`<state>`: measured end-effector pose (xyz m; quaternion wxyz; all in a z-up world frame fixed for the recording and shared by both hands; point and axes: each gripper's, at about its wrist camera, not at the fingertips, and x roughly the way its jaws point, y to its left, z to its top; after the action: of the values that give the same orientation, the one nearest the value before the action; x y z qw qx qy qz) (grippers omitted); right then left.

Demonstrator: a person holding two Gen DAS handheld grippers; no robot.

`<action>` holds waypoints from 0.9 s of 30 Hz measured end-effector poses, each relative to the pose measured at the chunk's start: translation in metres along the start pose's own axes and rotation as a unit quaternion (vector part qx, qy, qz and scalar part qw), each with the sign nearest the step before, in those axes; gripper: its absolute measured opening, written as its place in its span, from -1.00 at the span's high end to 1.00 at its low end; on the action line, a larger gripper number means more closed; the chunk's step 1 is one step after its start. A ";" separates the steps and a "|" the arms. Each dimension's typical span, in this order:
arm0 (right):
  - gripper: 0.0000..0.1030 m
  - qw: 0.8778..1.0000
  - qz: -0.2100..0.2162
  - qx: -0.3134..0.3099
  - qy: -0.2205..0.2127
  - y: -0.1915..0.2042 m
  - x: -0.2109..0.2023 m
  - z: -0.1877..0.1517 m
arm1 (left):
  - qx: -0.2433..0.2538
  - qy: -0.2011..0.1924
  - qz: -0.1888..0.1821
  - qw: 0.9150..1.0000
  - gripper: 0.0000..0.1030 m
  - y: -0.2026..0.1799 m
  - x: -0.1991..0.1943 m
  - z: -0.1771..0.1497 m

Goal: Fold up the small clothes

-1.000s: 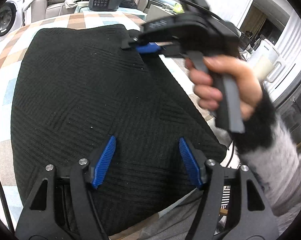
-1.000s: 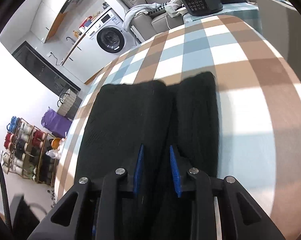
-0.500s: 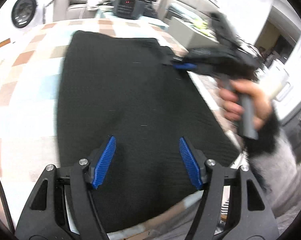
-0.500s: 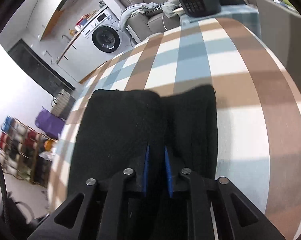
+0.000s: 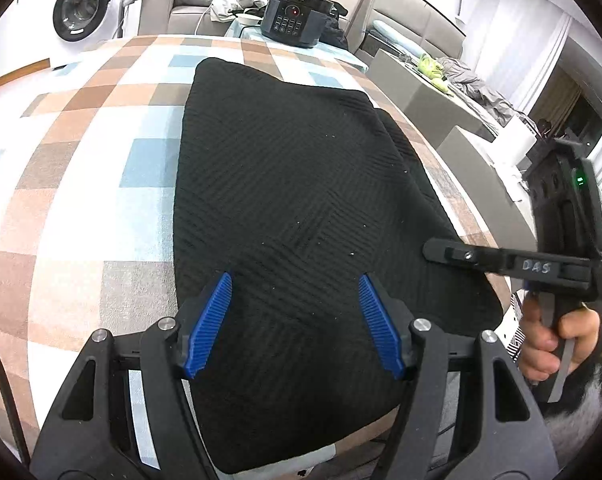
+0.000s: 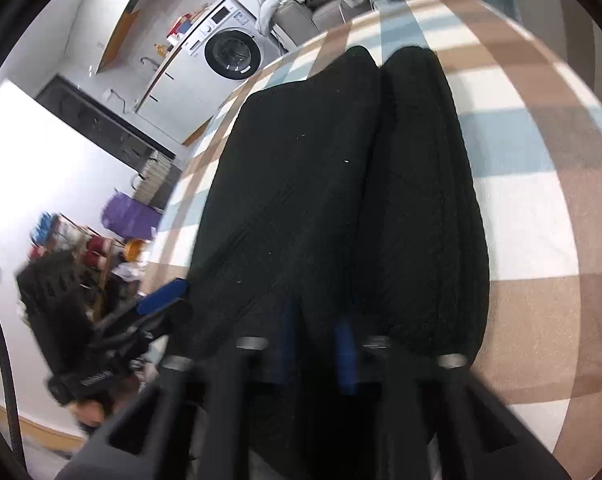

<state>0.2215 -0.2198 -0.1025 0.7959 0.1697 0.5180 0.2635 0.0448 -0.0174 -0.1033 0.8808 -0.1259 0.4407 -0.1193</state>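
Observation:
A black ribbed knit garment [image 5: 293, 184] lies flat on the checked tablecloth [image 5: 85, 168], its right strip folded inward. My left gripper [image 5: 295, 320] is open and empty, hovering over the garment's near end. My right gripper shows in the left wrist view [image 5: 433, 249] at the garment's right edge. In the right wrist view the garment [image 6: 329, 184] fills the middle with its folded strip [image 6: 425, 200] to the right. The right gripper [image 6: 315, 348] has its blue pads slightly apart at the garment's near edge. The view is blurred, so a grip is unclear.
A black multicooker [image 5: 295, 16] stands past the table's far edge. A washing machine [image 5: 81, 12] and sofa sit at the back left. A grey side table [image 5: 417, 88] is to the right. The left gripper also shows in the right wrist view [image 6: 157, 300].
The right gripper has moved from the garment's far right corner back to its near right edge, and its pads have parted slightly. The left gripper has swung left and stayed open.

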 end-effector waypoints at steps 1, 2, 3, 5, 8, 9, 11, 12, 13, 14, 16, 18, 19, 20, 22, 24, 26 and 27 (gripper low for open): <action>0.83 1.000 0.005 -0.007 -0.013 0.004 -0.006 0.000 | 0.002 -0.002 0.001 1.000 -0.23 0.000 0.001 0.001; 0.83 1.000 0.006 -0.018 -0.025 0.009 -0.013 -0.001 | 0.002 -0.003 0.003 1.000 -0.23 0.001 0.000 -0.001; 0.83 0.999 -0.004 -0.028 -0.027 0.012 -0.017 -0.002 | 0.001 -0.003 0.004 1.000 -0.23 0.002 -0.001 -0.002; 0.83 0.999 -0.034 -0.029 -0.017 0.009 -0.010 -0.005 | -0.004 -0.003 0.003 1.000 -0.23 0.005 -0.001 -0.005; 0.75 0.999 -0.035 0.007 0.002 -0.005 -0.002 -0.011 | -0.005 -0.001 0.013 1.000 -0.23 0.007 -0.002 -0.008; 0.66 1.000 -0.021 0.012 0.003 -0.005 -0.008 -0.014 | -0.004 -0.003 0.015 1.000 -0.23 0.008 -0.005 -0.010; 0.38 1.000 -0.004 0.004 0.013 -0.003 -0.017 -0.024 | -0.005 -0.004 0.013 1.000 -0.23 0.009 -0.010 -0.013; 0.24 1.000 0.001 -0.003 0.019 -0.004 -0.020 -0.029 | -0.008 -0.005 0.014 1.000 -0.23 0.011 -0.012 -0.015; 0.24 1.000 0.001 -0.014 0.028 -0.002 -0.021 -0.037 | -0.010 -0.005 0.014 1.000 -0.23 0.012 -0.012 -0.015; 0.24 0.999 -0.002 -0.022 0.030 -0.001 -0.023 -0.042 | -0.013 -0.004 0.014 1.000 -0.23 0.015 -0.012 -0.016; 0.24 0.999 0.001 -0.033 0.017 0.001 -0.030 -0.054 | -0.018 -0.005 0.014 1.000 -0.23 0.017 -0.013 -0.017; 0.33 1.000 0.004 -0.029 -0.007 -0.002 -0.034 -0.059 | -0.020 -0.005 0.014 1.000 -0.23 0.018 -0.014 -0.018; 0.61 1.000 -0.004 -0.026 -0.013 -0.005 -0.035 -0.062 | -0.020 -0.005 0.015 1.000 -0.23 0.018 -0.014 -0.019; 0.74 1.000 -0.012 -0.022 -0.012 -0.008 -0.034 -0.061 | -0.020 -0.004 0.016 1.000 -0.23 0.018 -0.015 -0.019; 0.85 0.999 -0.005 -0.033 -0.026 -0.001 -0.042 -0.064 | -0.019 -0.004 0.017 1.000 -0.23 0.017 -0.016 -0.020; 0.85 0.998 -0.021 -0.054 -0.023 0.004 -0.044 -0.064 | -0.015 -0.004 0.018 1.000 -0.23 0.016 -0.017 -0.022; 0.85 0.998 -0.040 -0.046 0.001 -0.003 -0.034 -0.061 | -0.016 -0.001 0.021 1.000 -0.23 0.016 -0.017 -0.024; 0.84 0.998 -0.038 -0.039 0.012 -0.008 -0.034 -0.060 | -0.018 0.003 0.023 1.000 -0.23 0.016 -0.017 -0.025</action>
<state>0.1576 -0.2468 -0.1067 0.8054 0.1152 0.5226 0.2549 0.0164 -0.0001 -0.1107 0.8795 -0.1315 0.4480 -0.0916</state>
